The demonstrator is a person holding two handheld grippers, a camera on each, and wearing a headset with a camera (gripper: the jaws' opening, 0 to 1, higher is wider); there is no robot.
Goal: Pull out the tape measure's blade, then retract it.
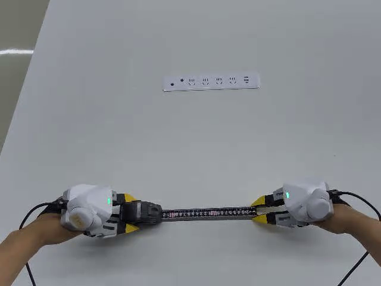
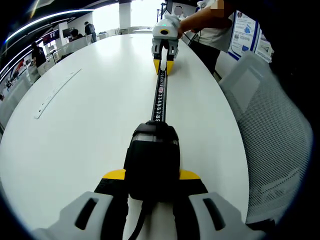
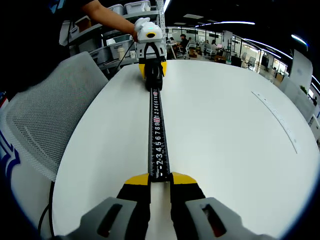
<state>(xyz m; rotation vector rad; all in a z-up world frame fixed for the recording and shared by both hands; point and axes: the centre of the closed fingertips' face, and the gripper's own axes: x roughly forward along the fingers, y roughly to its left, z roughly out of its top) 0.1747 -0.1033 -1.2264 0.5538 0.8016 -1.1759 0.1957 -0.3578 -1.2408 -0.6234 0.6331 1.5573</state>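
From where I stand, the left gripper (image 1: 129,213) is clamped around the black tape measure case (image 2: 152,155) at the near left of the white table (image 1: 178,149). The right gripper (image 1: 260,210), well off to the right, pinches the blade's end. The blade (image 3: 158,135) runs straight between them, numbers up, low along the tabletop. A power strip (image 1: 211,81) lies far back, clear of it all. The worry, I'd say, is the thin tip sliding out of the right jaws, because the spring would whip the blade home. If the hands close in faster than it reels, it could buckle.
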